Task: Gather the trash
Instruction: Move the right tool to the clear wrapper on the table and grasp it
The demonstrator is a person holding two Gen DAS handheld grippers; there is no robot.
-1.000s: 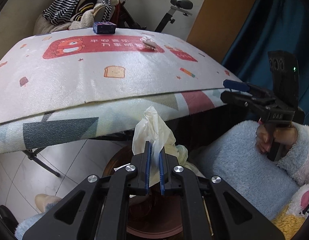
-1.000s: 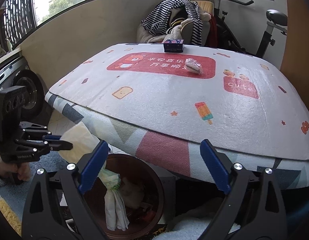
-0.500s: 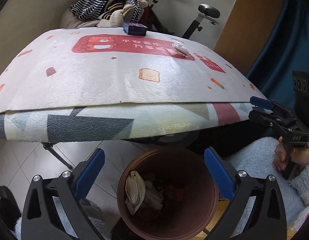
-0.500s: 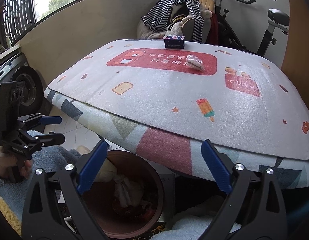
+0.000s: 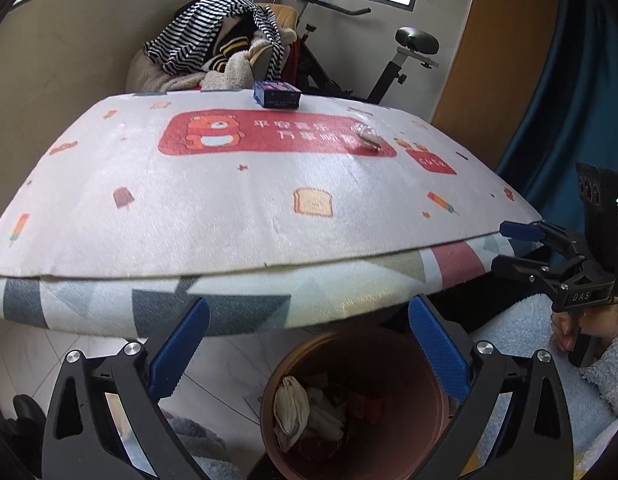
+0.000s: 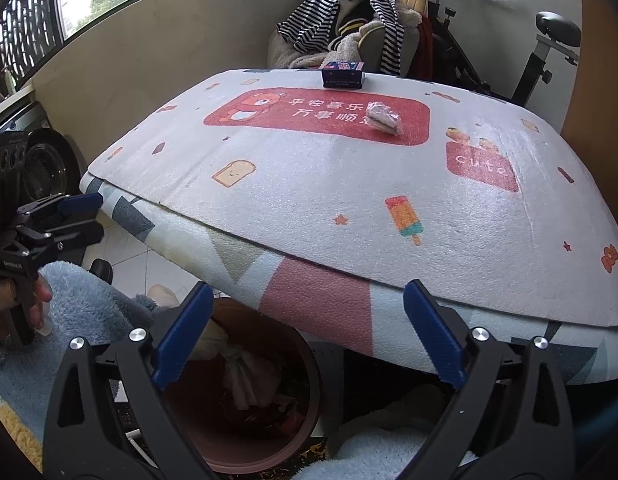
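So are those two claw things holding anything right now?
Left gripper: open, holding nothing.
Right gripper: open, holding nothing.

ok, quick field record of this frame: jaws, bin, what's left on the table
left gripper: jaws open, empty, above the bin
right gripper: jaws open, empty, at the table's near edge
bin: brown, on the floor under the table edge, holds a crumpled tissue and other scraps
table: covered with a printed mat
left on table: clear wrapper on the red banner; blue box at the far edge
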